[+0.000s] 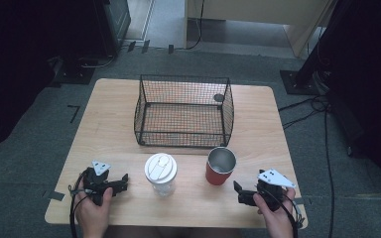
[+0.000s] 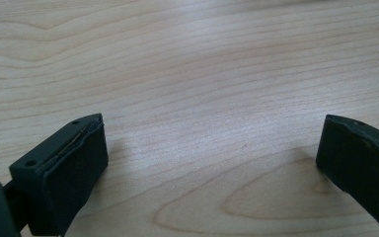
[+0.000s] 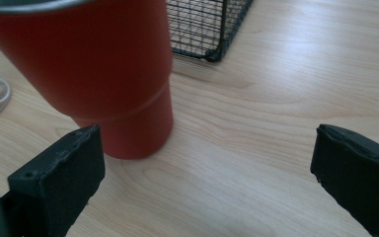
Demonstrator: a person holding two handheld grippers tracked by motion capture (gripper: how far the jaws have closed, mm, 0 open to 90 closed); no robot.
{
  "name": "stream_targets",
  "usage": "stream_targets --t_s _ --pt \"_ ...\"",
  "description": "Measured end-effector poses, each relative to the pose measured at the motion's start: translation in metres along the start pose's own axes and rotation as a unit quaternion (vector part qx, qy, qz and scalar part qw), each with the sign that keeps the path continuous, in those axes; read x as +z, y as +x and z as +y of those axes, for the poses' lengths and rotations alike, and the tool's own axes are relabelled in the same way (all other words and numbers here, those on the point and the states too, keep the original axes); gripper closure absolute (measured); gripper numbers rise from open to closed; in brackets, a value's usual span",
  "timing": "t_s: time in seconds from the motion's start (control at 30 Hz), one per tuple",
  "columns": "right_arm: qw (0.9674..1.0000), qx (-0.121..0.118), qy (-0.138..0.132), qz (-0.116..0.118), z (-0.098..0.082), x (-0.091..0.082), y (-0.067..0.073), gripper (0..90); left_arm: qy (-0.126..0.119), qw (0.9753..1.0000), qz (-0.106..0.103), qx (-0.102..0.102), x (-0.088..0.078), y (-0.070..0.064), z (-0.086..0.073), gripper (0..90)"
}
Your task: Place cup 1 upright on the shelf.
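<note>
Pale wood grain covers the table (image 1: 109,124), a small rounded top seen from above. Near its front edge stand two drinks containers side by side but apart: a clear cup (image 1: 160,174) with a white lid to the left, and a red tumbler (image 1: 221,166) with a silver metal rim and an open top to the right. Just behind them sits a black wire basket (image 1: 184,110), open at the top; a small dark round spot lies on the wood by its far right corner.

A person's hands enter from the bottom edge. The left gripper (image 1: 120,182) rests on the table left of the clear cup, its jaws spread wide over bare wood, holding nothing. The right gripper (image 1: 239,193) rests right of the red tumbler, near it but not touching, its jaws also spread wide and empty. In the right gripper view the tumbler stands just ahead of one jaw, with a corner of the basket behind it.

Grey carpet surrounds the table. Black cables trail across the floor on the right, and dark stands and equipment line both sides of the room.
</note>
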State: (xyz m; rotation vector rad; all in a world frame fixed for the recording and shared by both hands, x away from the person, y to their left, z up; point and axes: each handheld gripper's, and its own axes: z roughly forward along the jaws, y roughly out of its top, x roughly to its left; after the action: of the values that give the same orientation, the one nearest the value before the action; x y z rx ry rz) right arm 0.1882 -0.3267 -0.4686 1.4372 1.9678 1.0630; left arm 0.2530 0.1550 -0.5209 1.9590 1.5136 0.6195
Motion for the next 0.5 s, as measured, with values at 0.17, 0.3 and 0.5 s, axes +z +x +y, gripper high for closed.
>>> stream_targets --t_s 0.17,0.3,0.5 --pt "0.9997 -0.011 -0.011 0.020 0.006 0.002 0.011 0.2 0.000 1.0000 0.000 0.000 0.000 0.000 0.000 0.0" --pt "0.9994 -0.014 -0.015 0.028 0.008 0.004 0.016 0.2 0.000 1.0000 0.000 0.000 0.000 0.000 0.000 0.1" --pt "0.9985 -0.020 -0.021 0.046 0.013 0.007 0.026 0.2 -0.001 1.0000 -0.002 0.001 0.000 0.000 0.000 0.0"
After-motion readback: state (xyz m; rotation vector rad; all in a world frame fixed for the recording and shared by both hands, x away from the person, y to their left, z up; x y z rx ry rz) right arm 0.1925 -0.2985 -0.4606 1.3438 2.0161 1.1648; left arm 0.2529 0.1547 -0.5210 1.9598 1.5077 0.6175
